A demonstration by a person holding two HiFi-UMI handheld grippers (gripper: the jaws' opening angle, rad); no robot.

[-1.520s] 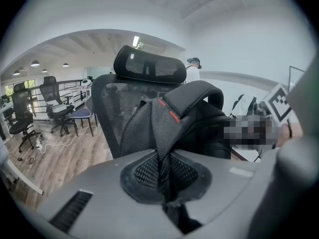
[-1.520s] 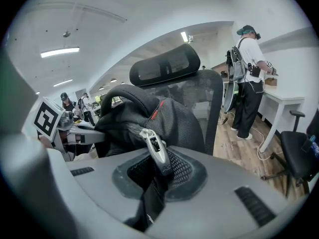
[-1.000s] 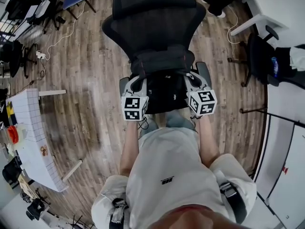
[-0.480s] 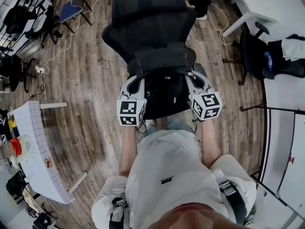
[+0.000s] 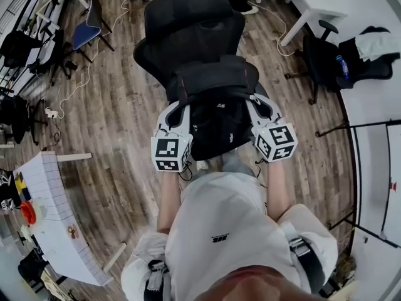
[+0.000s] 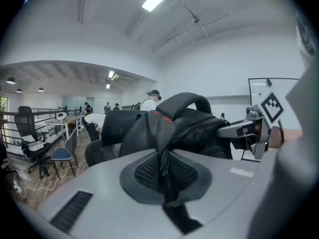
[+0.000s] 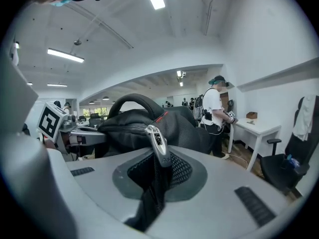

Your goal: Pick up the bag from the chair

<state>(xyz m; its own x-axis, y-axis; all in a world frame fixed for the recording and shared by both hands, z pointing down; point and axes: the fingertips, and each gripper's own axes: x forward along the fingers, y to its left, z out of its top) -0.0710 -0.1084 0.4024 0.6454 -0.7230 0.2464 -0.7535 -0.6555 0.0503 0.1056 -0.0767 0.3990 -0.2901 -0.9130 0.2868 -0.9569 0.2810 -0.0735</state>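
A black backpack (image 5: 216,115) hangs between my two grippers in front of the black mesh office chair (image 5: 188,27). My left gripper (image 5: 181,109) is shut on a mesh shoulder strap (image 6: 160,158) at the bag's left side. My right gripper (image 5: 251,101) is shut on the strap (image 7: 155,180) at the right side, with a metal zipper pull (image 7: 158,142) lying over its jaws. The bag's body (image 6: 194,126) and top handle (image 7: 132,102) fill the middle of both gripper views. Whether the bag's bottom touches the seat is hidden.
Wooden floor lies all around the chair. A white table (image 5: 53,215) with small items stands at the left, a dark chair (image 5: 326,58) with clothes at the right, a white desk (image 5: 301,2) at the top right, and a blue chair (image 5: 81,33) at the top left. People stand far off.
Both grippers stay clamped on the straps and have spread slightly apart. The bag has come up and toward me, away from the chair back, and the head view has shifted.
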